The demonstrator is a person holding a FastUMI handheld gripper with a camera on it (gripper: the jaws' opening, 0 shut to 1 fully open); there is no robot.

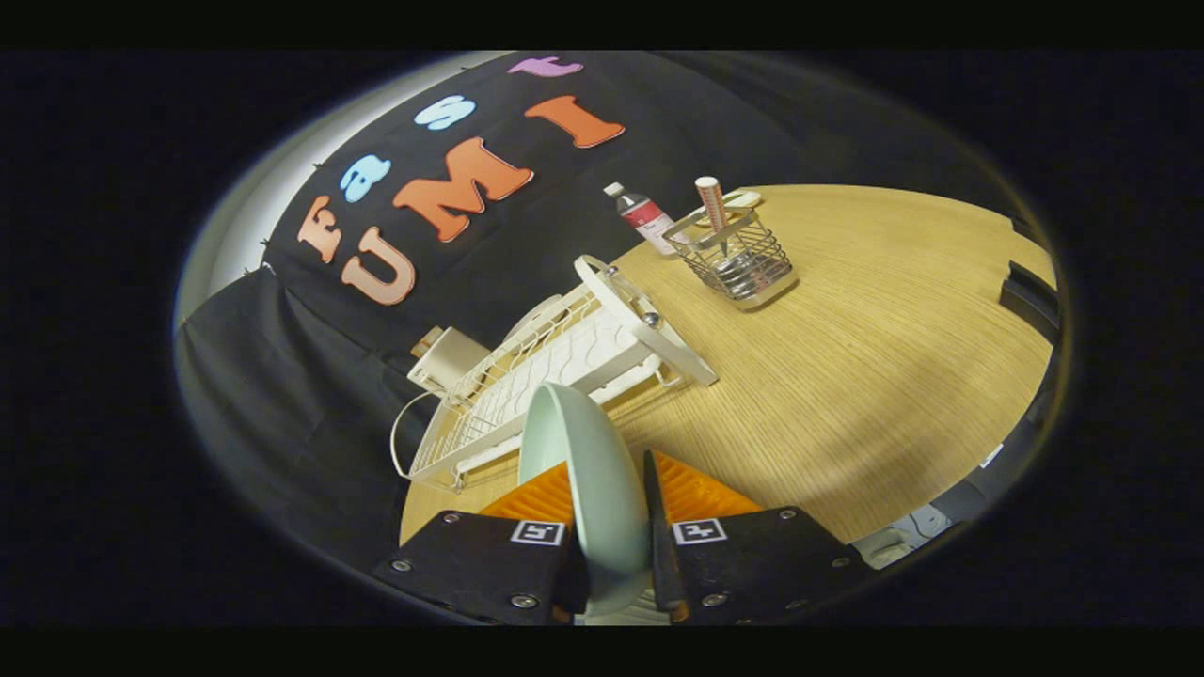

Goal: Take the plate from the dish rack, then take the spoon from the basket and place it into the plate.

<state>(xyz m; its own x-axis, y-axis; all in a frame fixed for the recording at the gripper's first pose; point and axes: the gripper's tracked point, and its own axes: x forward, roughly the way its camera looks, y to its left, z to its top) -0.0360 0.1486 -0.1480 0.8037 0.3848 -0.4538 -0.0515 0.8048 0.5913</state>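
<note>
A pale green plate (578, 470) stands on edge between my two fingers, and my gripper (611, 512) is shut on its rim. The plate is held above the wooden table (847, 376), just in front of the white wire dish rack (555, 367), which lies beyond the fingers. Farther off on the table stands a wire basket (738, 254). A spoon (712, 209) with a red-and-white patterned handle sticks up out of the basket; its bowl is hidden inside.
A small clear bottle (644, 218) with a red label stands just behind the basket, near the table's far edge. A beige box (447, 357) sits behind the dish rack. Open wooden tabletop stretches ahead of the fingers, beside the rack.
</note>
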